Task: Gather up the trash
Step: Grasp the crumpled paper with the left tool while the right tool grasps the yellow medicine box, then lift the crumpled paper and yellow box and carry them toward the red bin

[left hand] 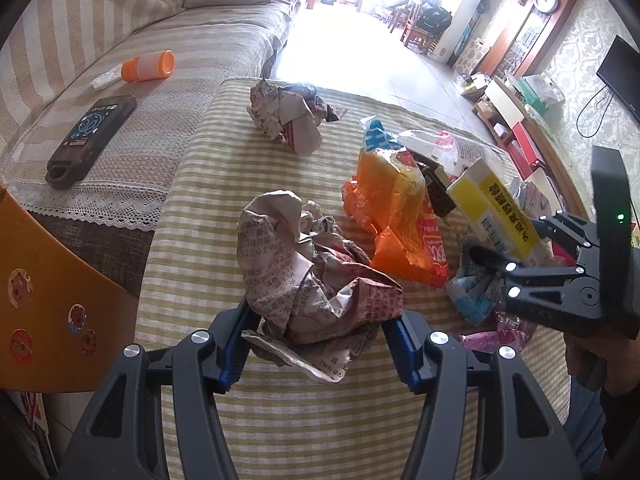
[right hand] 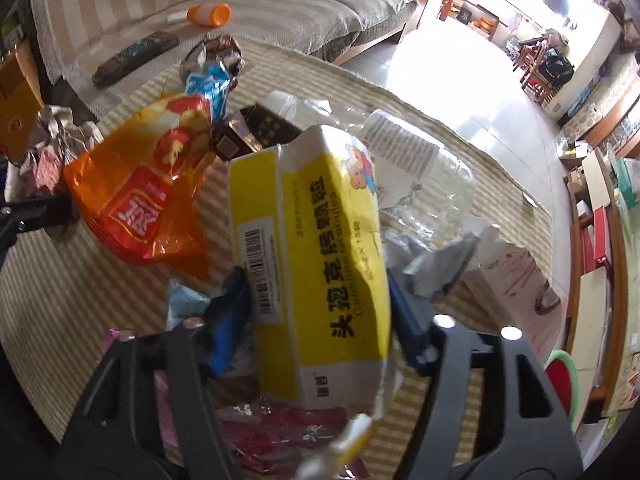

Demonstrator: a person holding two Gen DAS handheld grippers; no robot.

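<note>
My left gripper (left hand: pixel 316 328) is shut on a crumpled newspaper ball (left hand: pixel 308 276) on the striped table (left hand: pixel 224 184). My right gripper (right hand: pixel 316 308) is shut on a yellow and white medicine box (right hand: pixel 316 252); it also shows in the left wrist view (left hand: pixel 494 210), held by the right gripper (left hand: pixel 486 258) at the right. An orange snack bag (left hand: pixel 394 216) (right hand: pixel 140 184) lies between the two grippers. A second newspaper ball (left hand: pixel 288 114) lies farther back. A dark small box (right hand: pixel 248 132), a clear plastic bottle (right hand: pixel 412 152) and pink wrappers (left hand: pixel 492 336) lie around.
A striped sofa (left hand: pixel 160 92) stands beyond the table's left side, with an orange bottle (left hand: pixel 148 66) and a dark case (left hand: pixel 92 136) on it. An orange board (left hand: pixel 52 300) is at the near left. A low cabinet (right hand: pixel 600 220) runs along the right.
</note>
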